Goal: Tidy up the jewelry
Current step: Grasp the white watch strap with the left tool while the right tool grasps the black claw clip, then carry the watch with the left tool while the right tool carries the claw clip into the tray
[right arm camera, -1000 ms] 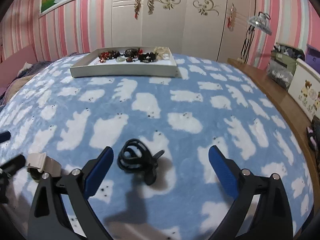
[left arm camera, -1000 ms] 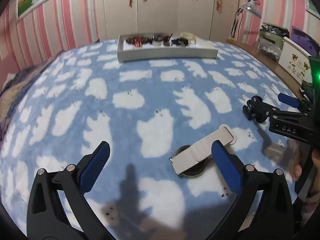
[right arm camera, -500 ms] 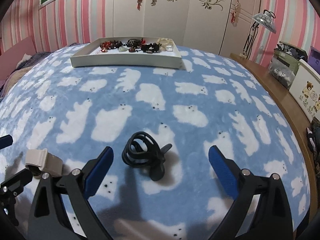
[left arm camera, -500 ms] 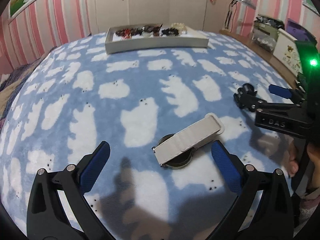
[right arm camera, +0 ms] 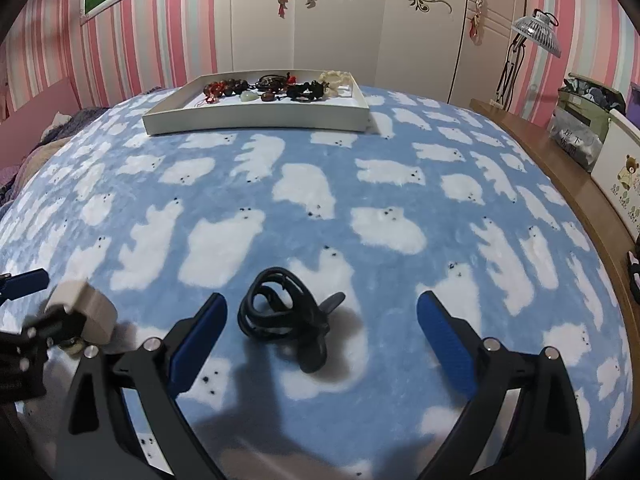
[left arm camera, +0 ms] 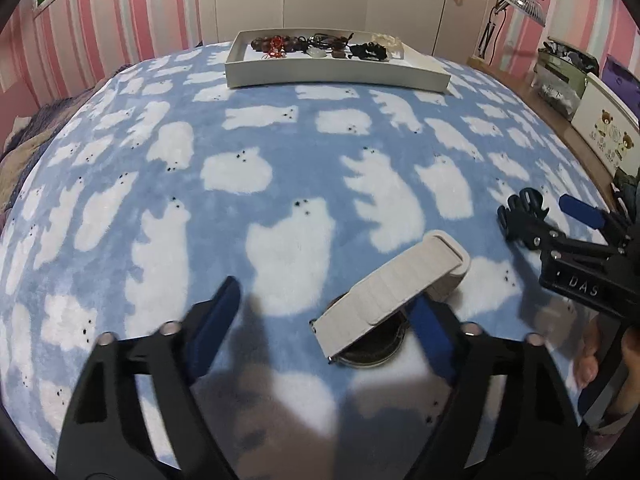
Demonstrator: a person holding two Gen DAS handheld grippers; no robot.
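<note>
On right gripper [left arm camera: 572, 236] "DAS", jaws wide, empty; left gripper [left arm camera: 326, 312] jaws closing around watch [left arm camera: 394, 290].

Open blanket [right arm camera: 320, 184]: bare up to the tray [right arm camera: 256, 122].
Near obstacles: watch [left arm camera: 396, 296], black coiled band [right arm camera: 280, 308].
Right edge: cluttered shelf [right arm camera: 560, 160].

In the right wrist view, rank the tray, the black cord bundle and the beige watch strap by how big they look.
1. White tray, widest in frame although farthest away.
2. Black cord bundle, near the camera.
3. Beige watch strap, partly hidden behind the other hand-held gripper, so its full size is unsure.
</note>
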